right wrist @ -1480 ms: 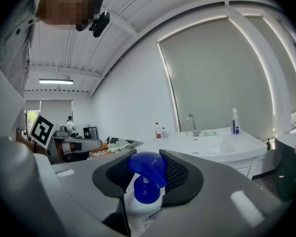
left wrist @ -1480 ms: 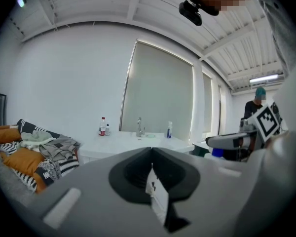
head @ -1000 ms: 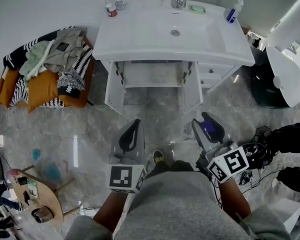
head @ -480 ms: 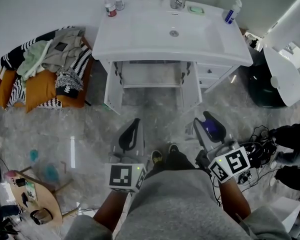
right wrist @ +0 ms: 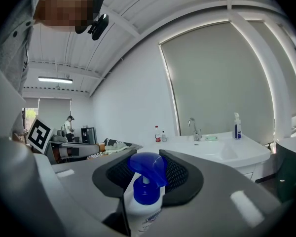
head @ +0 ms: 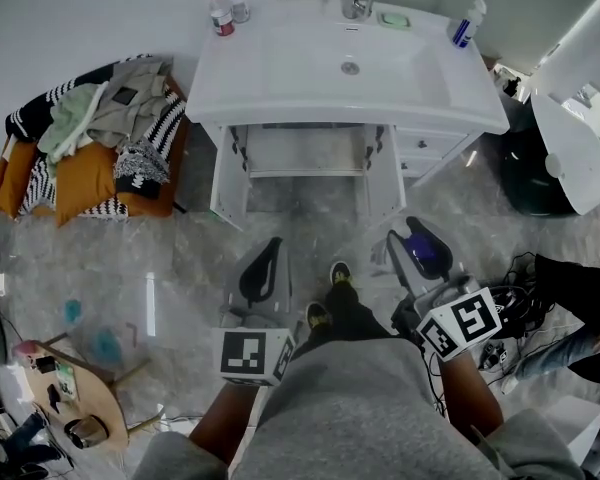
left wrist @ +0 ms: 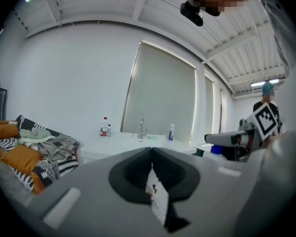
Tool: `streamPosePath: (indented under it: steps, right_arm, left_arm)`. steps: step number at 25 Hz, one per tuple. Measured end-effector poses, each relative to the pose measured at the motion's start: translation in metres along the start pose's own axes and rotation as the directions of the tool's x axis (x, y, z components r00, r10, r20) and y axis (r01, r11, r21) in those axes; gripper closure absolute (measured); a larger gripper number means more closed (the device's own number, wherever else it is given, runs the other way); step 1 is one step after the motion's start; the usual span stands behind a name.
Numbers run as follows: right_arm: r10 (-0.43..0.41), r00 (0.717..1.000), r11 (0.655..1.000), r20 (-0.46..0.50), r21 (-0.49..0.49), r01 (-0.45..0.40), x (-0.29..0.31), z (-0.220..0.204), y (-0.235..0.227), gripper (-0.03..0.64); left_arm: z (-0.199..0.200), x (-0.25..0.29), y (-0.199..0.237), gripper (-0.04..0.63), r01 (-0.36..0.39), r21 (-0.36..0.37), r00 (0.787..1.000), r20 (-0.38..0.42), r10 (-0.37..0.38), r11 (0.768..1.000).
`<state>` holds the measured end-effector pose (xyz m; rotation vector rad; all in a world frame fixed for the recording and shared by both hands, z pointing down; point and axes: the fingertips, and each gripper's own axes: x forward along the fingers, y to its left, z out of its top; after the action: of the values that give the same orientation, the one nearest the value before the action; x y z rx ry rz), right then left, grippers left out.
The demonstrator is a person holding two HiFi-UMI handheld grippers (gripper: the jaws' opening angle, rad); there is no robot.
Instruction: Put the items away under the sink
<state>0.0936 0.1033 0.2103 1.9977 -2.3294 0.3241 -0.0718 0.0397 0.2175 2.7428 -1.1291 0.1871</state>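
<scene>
Grey marbled floor [head: 180,258] before open sink cabinet [head: 310,158]; right gripper [head: 410,240] clamped on blue-capped bottle [right wrist: 147,174], label unreadable; left gripper [head: 270,246] pinching white card [left wrist: 155,194].

Ahead of the left gripper [head: 269,250] a white sink cabinet [head: 280,73] meets the white wall [head: 100,8]; grey marbled floor [head: 180,258], clothes-piled orange couch [head: 80,178] leftward.

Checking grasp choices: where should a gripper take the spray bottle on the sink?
Probably the spray bottle by its body, below the head, coming from the front: it stands upright at the sink's back right corner, with free room in front.
</scene>
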Motion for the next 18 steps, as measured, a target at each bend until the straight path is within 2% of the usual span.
streamPosePath:
  steps: [18]
  right_arm:
    - [-0.003,1.0,1.0,-0.007,0.021,0.003,0.029,0.008,-0.06,0.471]
  left_arm:
    - [0.011,0.069,-0.014,0.583,0.017,0.012,0.999,-0.033,-0.017,1.0]
